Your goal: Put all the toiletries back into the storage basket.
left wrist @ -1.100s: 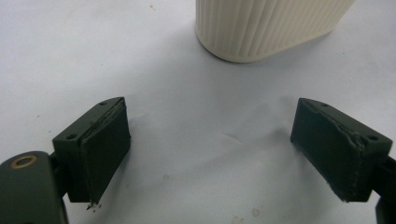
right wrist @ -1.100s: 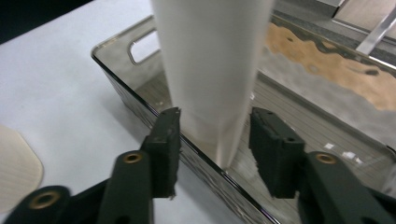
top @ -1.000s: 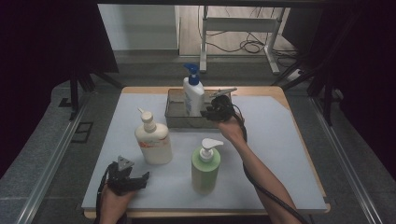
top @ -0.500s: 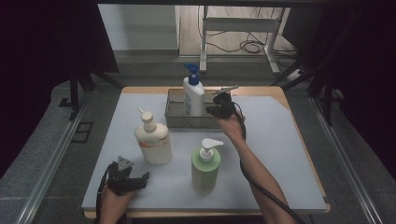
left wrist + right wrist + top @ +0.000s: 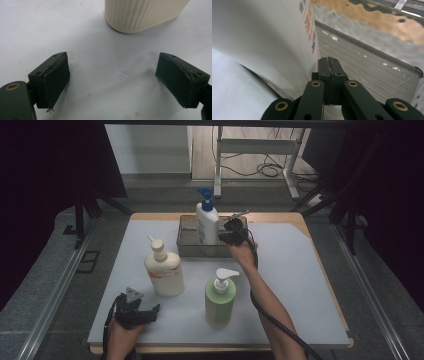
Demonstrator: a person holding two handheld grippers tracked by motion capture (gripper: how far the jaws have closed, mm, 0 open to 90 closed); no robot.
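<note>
Right gripper (image 5: 229,231): I have it over the right part of the metal tray (image 5: 186,246), just beside the white bottle with the blue pump (image 5: 206,222). In the right gripper view my jaws are pressed flat together with nothing between them; they have just been closing.
White bottle with blue pump: I see it upright in the tray at the far middle of the table (image 5: 300,270). In the right gripper view its white side with red and blue print (image 5: 267,42) runs close along the left of my closed jaws; I cannot tell whether they touch it.
Tray: ribbed floor (image 5: 367,72) lies under and ahead of my jaws, shiny wall beyond.
Left gripper (image 5: 146,312): I hold it low at the near left edge of the table. In the left gripper view its jaws stand wide apart over bare table top, gripping nothing.
Cream bottle (image 5: 163,269): upright, left of centre; its ribbed base (image 5: 142,13) stands ahead of my left jaws, apart from them.
Green pump bottle (image 5: 220,295): upright, near the middle, by my right forearm.
</note>
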